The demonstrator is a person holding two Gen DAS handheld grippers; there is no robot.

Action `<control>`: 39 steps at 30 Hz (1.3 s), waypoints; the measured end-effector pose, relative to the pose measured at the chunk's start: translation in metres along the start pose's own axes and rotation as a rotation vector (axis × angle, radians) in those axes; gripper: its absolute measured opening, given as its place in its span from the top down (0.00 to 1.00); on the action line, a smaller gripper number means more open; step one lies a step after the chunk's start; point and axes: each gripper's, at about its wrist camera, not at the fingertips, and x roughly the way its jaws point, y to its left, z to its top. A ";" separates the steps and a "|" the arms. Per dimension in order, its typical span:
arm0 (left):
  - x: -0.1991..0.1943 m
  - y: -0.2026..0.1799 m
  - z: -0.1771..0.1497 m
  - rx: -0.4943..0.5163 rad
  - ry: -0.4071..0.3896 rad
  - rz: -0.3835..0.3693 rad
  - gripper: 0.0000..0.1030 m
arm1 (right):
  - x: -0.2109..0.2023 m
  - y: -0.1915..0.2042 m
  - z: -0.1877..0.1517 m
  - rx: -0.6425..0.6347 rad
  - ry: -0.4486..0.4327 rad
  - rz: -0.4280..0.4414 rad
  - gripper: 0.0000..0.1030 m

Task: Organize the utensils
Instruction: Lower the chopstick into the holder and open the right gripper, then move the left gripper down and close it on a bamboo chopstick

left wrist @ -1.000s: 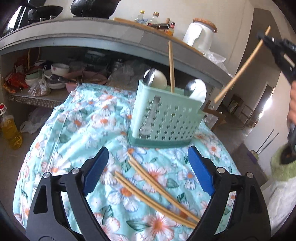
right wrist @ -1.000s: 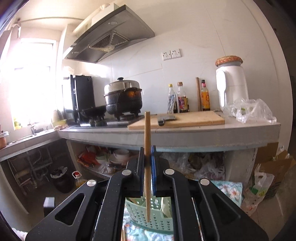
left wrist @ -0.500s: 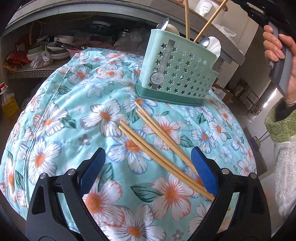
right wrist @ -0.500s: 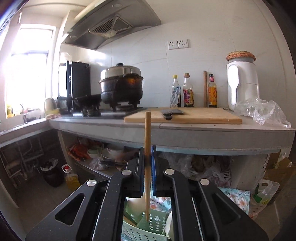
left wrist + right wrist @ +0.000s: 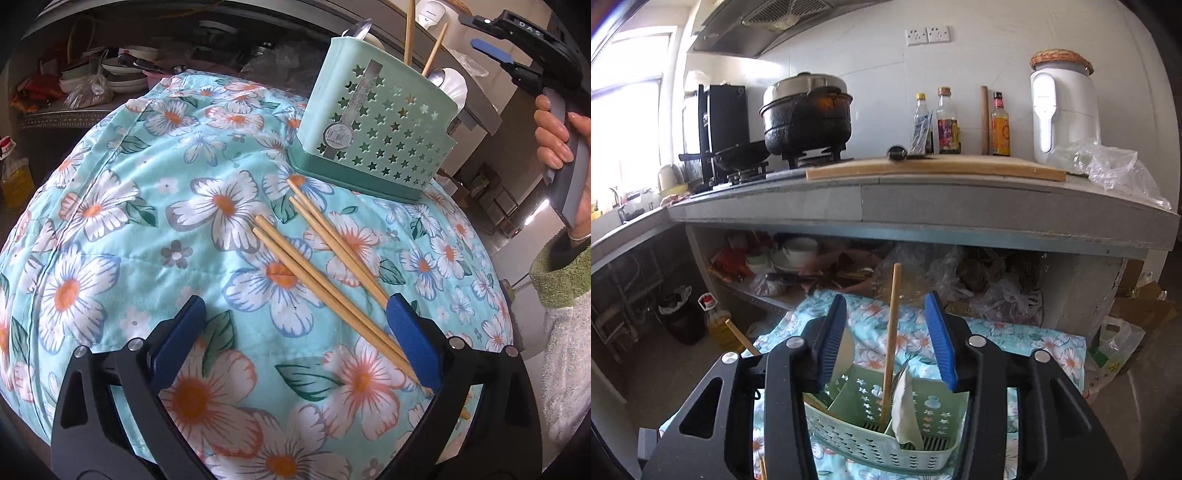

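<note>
**Chopstick let go into the holder; four more lie under your left gripper**

Your right gripper (image 5: 892, 339) stands released above the green utensil holder (image 5: 886, 435). The chopstick (image 5: 890, 339) rises between its blue pads without touching either, its foot down in a middle compartment beside a white spoon (image 5: 905, 413). A second stick (image 5: 742, 341) leans out toward 10 o'clock.

A second ago those pads were clamped on that stick high above the holder; they have just been opening, and the stick now stands free.

Your left gripper (image 5: 295, 321) is spread wide over the floral cloth (image 5: 110, 221). The four loose chopsticks (image 5: 325, 266) lie between its fingers, nearer the right pad (image 5: 413, 339), which overlaps them; whether it touches them cannot be told. The left jaws have also just widened.

The loose sticks run from 11 o'clock, near the holder's base (image 5: 354, 184), down to 5 o'clock. The dropped one stands almost upright.
</note>
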 end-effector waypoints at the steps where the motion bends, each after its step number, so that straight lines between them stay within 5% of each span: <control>1: 0.000 0.001 0.000 -0.009 -0.004 -0.006 0.08 | -0.009 -0.004 0.002 0.011 -0.021 -0.009 0.53; 7: -0.002 0.008 0.002 -0.064 -0.012 -0.034 0.08 | -0.061 -0.025 0.002 0.077 -0.110 -0.008 0.48; 12: -0.002 0.004 0.000 -0.045 -0.010 -0.021 0.08 | -0.088 -0.033 -0.026 0.117 -0.071 0.031 0.48; 23: -0.017 0.001 0.006 -0.050 -0.010 -0.090 0.08 | -0.060 -0.024 -0.166 0.307 0.341 0.166 0.48; 29: -0.021 -0.022 0.005 0.013 0.000 -0.182 0.09 | -0.049 -0.009 -0.207 0.348 0.460 0.206 0.48; 39: 0.004 -0.004 -0.009 -0.176 0.131 -0.332 0.58 | -0.051 -0.007 -0.218 0.355 0.479 0.211 0.48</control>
